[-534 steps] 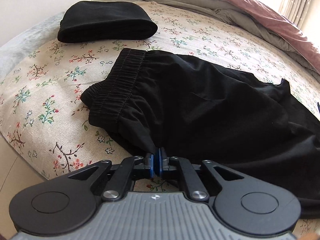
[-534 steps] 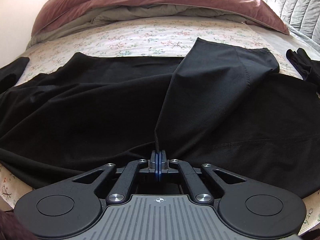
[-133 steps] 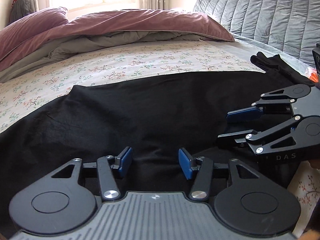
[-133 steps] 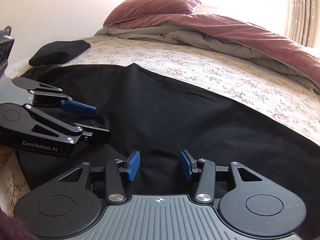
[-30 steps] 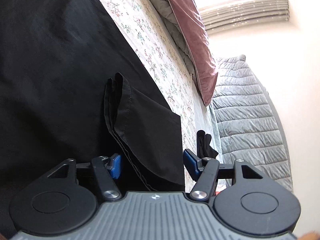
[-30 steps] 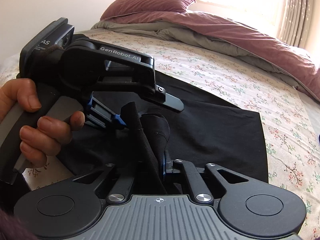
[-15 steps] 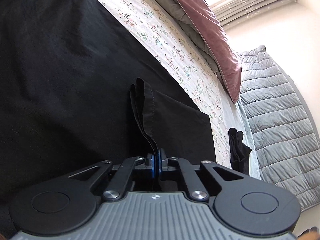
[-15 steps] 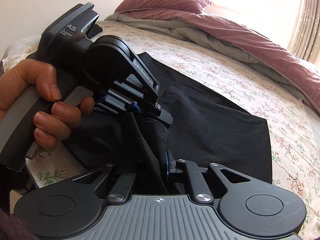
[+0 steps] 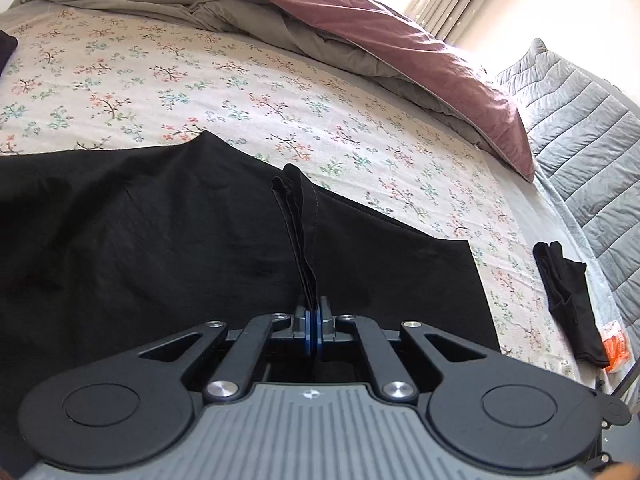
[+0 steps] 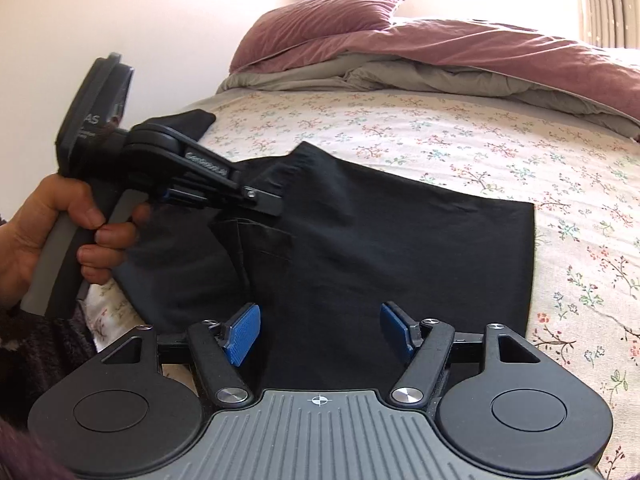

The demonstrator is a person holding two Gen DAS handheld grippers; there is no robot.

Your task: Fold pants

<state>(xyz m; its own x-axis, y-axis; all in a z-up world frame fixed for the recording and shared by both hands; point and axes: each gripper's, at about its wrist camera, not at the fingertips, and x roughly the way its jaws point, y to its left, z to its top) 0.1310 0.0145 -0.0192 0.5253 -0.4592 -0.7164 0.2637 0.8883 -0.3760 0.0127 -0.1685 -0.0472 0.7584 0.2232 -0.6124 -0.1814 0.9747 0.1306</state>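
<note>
The black pants (image 9: 160, 240) lie spread on the flowered bed sheet (image 9: 200, 80), with the maroon duvet (image 9: 360, 20) bunched up beyond them. Their near end is cut off by the frame edge in both views.

The left gripper (image 9: 313, 320) has its fingers pinched tight on a bunched hem edge of the pants, lifting a ridge of cloth off the sheet. How many layers are in that pinch is hard to tell, it's all black on black.

The right gripper (image 10: 320, 332) just let its fingers spread wide; they hover over the pants with cloth below but nothing pressed between them.

A small dark bundle (image 9: 568, 296) sits well away from the pants near the grey quilted headboard (image 9: 580, 120); can't make out what it is.
</note>
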